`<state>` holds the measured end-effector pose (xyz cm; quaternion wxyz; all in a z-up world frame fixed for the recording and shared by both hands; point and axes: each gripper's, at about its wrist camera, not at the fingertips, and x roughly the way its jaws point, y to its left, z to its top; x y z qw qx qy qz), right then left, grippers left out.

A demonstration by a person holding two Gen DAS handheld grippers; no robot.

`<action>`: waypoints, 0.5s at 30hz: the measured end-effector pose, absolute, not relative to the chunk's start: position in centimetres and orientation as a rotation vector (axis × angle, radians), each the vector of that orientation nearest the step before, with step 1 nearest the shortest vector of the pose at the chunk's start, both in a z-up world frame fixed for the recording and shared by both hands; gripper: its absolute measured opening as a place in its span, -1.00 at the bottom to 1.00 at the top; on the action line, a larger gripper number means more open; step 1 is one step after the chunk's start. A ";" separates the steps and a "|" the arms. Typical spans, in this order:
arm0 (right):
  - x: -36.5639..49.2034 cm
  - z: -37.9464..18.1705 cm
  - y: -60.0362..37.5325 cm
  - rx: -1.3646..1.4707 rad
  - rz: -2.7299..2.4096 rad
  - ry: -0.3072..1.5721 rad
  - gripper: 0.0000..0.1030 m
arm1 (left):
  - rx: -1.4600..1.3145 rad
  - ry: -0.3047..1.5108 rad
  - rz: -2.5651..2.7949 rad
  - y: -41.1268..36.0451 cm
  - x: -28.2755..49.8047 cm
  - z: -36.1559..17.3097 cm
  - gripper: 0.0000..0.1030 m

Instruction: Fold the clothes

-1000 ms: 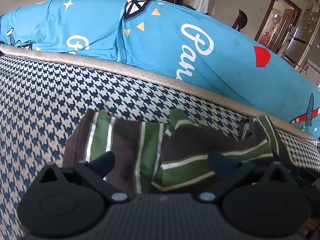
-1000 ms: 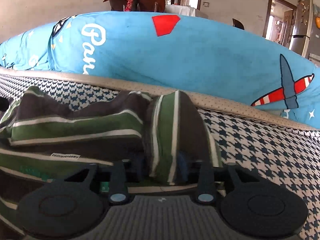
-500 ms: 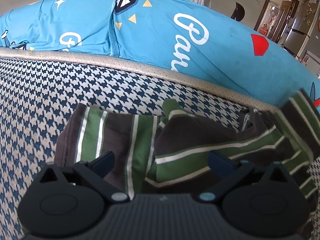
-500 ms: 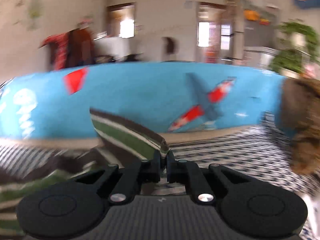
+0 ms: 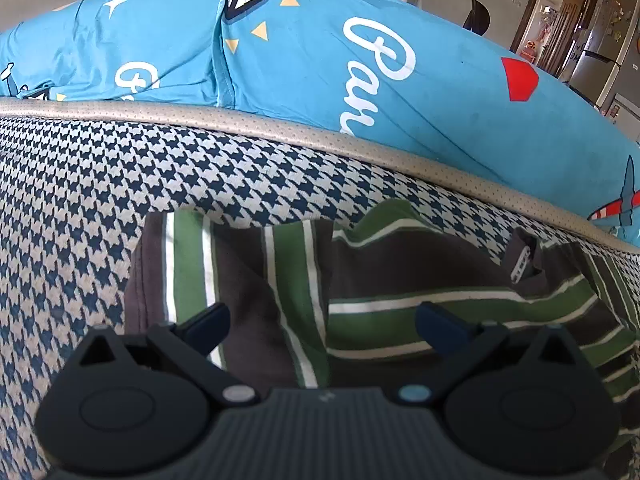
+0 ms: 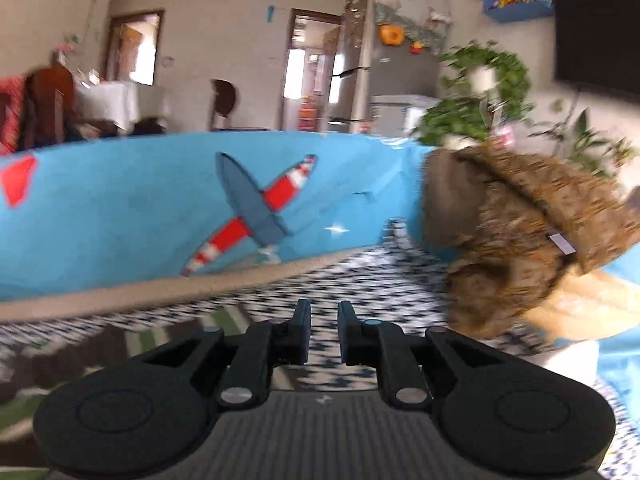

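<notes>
A brown shirt with green and white stripes [image 5: 400, 280] lies crumpled on the houndstooth sofa seat [image 5: 100, 200]. My left gripper [image 5: 322, 316] hovers just above the shirt, open wide, with cloth below the fingers and nothing pinched. In the right wrist view the shirt [image 6: 120, 344] shows blurred at the lower left. My right gripper [image 6: 324, 310] points past it toward the sofa's right end. Its jaws stand a narrow gap apart and are opening, with nothing between them.
A long blue cushion [image 5: 320, 80] with white lettering and a plane print [image 6: 256, 216] runs along the back of the seat. A brown furry bundle [image 6: 512, 240] sits at the sofa's right end. Behind are doorways, a fridge and plants.
My right gripper pinched the shirt's right edge, lifted it, swung right and let it go. The shirt's right part rose, then settled lower. The left gripper hardly moved.
</notes>
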<state>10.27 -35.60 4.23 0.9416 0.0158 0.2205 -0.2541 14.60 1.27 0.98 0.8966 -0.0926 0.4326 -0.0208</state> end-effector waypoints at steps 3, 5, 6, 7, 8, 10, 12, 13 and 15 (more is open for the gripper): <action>10.8 4.1 -34.8 0.085 -0.379 0.473 -0.66 | -0.188 0.899 -0.044 1.1 14.6 0.8 1.00; 11.3 3.9 -34.1 0.124 -0.297 0.494 -0.65 | -0.185 0.900 -0.042 1.1 14.6 0.6 1.00; 11.6 3.8 -33.7 0.128 -0.266 0.503 -0.65 | -0.186 0.902 -0.041 1.1 14.6 0.5 1.00; 12.0 3.6 -33.3 0.127 -0.239 0.511 -0.64 | -0.187 0.904 -0.039 1.2 14.7 0.4 1.00; 12.4 3.5 -32.6 0.125 -0.206 0.521 -0.62 | -0.188 0.906 -0.038 1.2 14.7 0.3 1.00; 13.1 3.1 -31.2 0.122 -0.141 0.542 -0.51 | -0.191 0.910 -0.035 1.3 14.8 0.2 1.00; 13.8 2.6 -29.7 0.108 -0.078 0.561 -0.45 | -0.193 0.914 -0.033 1.3 14.8 0.0 1.00; 14.3 2.4 -29.0 0.095 -0.046 0.568 -0.43 | -0.192 0.916 -0.033 1.3 14.8 -0.1 1.00; 15.3 1.9 -27.8 0.067 0.005 0.584 -0.42 | -0.191 0.920 -0.033 1.3 14.9 -0.2 1.00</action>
